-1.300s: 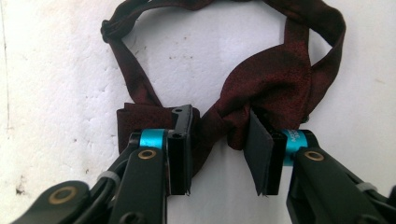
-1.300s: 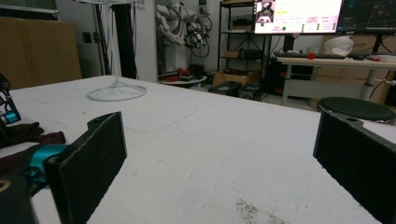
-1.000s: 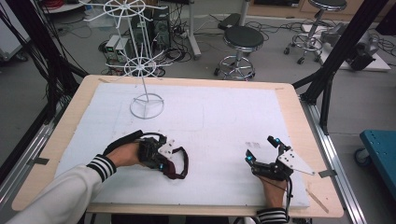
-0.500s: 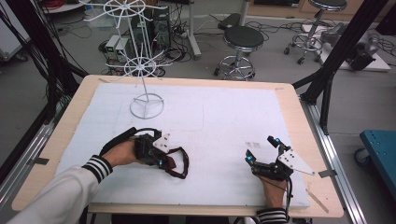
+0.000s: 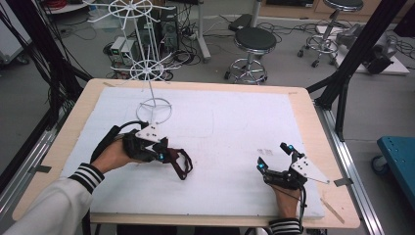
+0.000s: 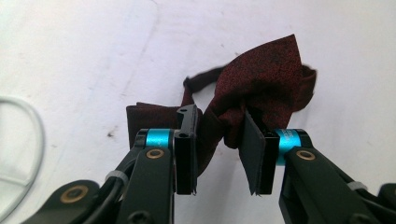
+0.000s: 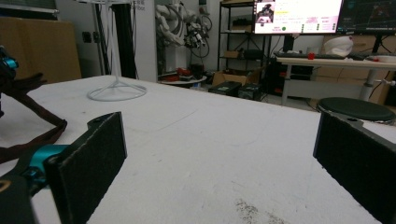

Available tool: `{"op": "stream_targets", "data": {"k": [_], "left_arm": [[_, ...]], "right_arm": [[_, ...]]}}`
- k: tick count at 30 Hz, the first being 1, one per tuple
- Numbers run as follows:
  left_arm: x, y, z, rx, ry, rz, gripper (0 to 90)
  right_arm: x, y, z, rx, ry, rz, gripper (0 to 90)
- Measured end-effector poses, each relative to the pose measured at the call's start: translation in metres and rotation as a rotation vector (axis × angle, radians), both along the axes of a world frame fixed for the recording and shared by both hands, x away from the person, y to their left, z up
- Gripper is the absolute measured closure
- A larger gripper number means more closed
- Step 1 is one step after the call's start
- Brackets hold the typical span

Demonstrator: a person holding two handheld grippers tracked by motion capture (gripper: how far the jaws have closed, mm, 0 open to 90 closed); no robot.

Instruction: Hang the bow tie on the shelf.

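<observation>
A dark red bow tie (image 6: 266, 70) with a thin dark strap is pinched at its middle between the jaws of my left gripper (image 6: 217, 154). In the high view the left gripper (image 5: 164, 155) sits left of the table's centre, and the bow tie (image 5: 180, 164) hangs from it with its strap looping down to the white cover. My right gripper (image 5: 273, 155) rests near the front right of the table. Its jaws stand wide apart with nothing between them (image 7: 219, 154). The right gripper view has the strap (image 7: 37, 133) at far left.
A white wire stand (image 5: 154, 105) with round tiers rises from the table's back left, close behind the left hand; its base ring (image 6: 28, 140) is near the left gripper. A white sheet (image 5: 244, 117) covers the wooden table. Stools and cables lie beyond.
My left gripper has lifted a little and drifted back toward the wire stand, carrying the bow tie with it. The right gripper has stayed put.
</observation>
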State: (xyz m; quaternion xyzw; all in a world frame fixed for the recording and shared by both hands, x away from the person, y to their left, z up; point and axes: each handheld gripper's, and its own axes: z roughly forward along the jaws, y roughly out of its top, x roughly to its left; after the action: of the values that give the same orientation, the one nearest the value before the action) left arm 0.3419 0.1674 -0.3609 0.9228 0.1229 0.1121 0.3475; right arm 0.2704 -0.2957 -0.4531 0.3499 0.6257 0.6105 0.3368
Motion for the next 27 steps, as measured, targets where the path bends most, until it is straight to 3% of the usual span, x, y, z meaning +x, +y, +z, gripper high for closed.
{"op": "stream_targets", "data": {"k": [10,27], "left_arm": [[-0.001,0.029,0.018,-0.148,-0.028,0.107,68.4],[-0.003,0.069,0.041,-0.298,-0.116,0.271,68.2]], "right_arm": [[0.000,0.000,0.000,0.000,0.000,0.000,1.9],[0.000,0.000,0.000,0.000,0.000,-0.002,1.9]]}}
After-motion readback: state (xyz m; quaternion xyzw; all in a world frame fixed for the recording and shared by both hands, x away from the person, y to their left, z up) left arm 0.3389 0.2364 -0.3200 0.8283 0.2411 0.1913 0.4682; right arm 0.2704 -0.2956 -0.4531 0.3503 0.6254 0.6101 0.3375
